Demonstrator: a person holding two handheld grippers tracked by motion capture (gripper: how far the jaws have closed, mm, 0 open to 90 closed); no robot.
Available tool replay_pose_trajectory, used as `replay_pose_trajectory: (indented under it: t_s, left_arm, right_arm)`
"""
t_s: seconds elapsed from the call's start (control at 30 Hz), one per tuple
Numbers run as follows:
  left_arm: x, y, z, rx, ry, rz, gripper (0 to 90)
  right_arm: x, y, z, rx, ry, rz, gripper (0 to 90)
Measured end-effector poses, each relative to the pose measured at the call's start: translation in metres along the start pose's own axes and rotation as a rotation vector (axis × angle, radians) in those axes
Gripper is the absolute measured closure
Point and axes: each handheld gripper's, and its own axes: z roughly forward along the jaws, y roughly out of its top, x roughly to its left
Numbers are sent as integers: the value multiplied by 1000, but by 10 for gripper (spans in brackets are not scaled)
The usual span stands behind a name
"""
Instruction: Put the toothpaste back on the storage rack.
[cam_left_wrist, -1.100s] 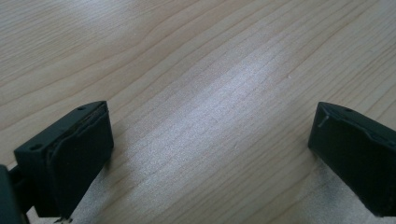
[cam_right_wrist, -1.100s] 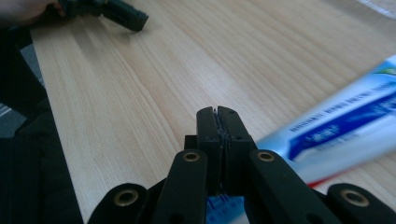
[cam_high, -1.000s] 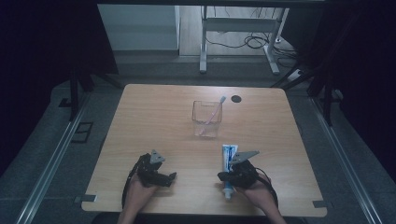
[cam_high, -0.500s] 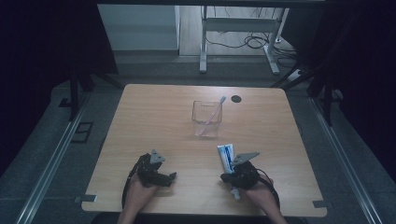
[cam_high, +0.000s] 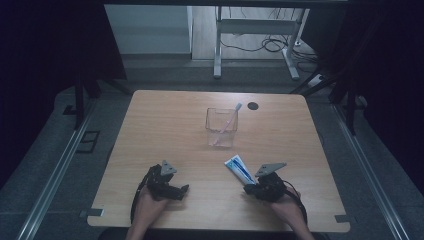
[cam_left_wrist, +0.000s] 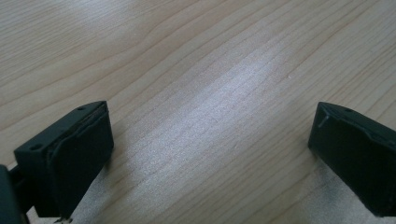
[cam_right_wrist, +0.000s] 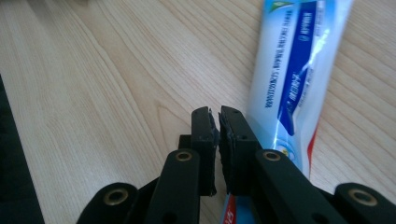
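Note:
A blue and white toothpaste tube (cam_high: 239, 169) lies flat on the wooden table (cam_high: 165, 125), its far end angled to the left. In the right gripper view the tube (cam_right_wrist: 294, 74) runs beside and under the right-hand jaw. My right gripper (cam_high: 248, 188) (cam_right_wrist: 218, 135) sits at the tube's near end with its jaws pressed together and nothing visible between the pads. My left gripper (cam_high: 181, 190) (cam_left_wrist: 210, 154) rests on bare wood at the near left, jaws wide apart and empty.
A clear plastic cup (cam_high: 221, 131) holding a pale toothbrush (cam_high: 228, 121) stands at the table's middle, beyond the tube. A small black disc (cam_high: 253, 105) sits near the far edge. Dark floor and desk legs lie beyond the table.
The tube's far end has swung to the left and the tube now lies tilted. My right gripper has shifted slightly right. The left gripper has stayed put.

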Motion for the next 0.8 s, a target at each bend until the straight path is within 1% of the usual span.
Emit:
replay_pose_trajectory:
  t_s: [0.2, 0.3, 0.5, 0.57, 0.67, 0.8]
  left_arm:
    - [0, 0, 0, 0, -1, -1, 2]
    - [0, 0, 0, 0, -1, 0, 2]
    - [0, 0, 0, 0, -1, 0, 2]
    - [0, 0, 0, 3, -1, 3, 2]
    - [0, 0, 0, 4, -1, 4, 2]
    - [0, 0, 0, 4, -1, 4, 2]
  right_arm:
    - [-4, -1, -6, 11, -13, 10, 806]
    - [-4, -1, -8, 21, -7, 18, 779]
    - [-3, 5, -16, 19, -3, 9, 712]
    - [-3, 8, -21, 19, -16, 9, 677]
    - [-5, 13, -29, 26, -48, 3, 617]
    - [-9, 18, -34, 47, -82, -3, 546]
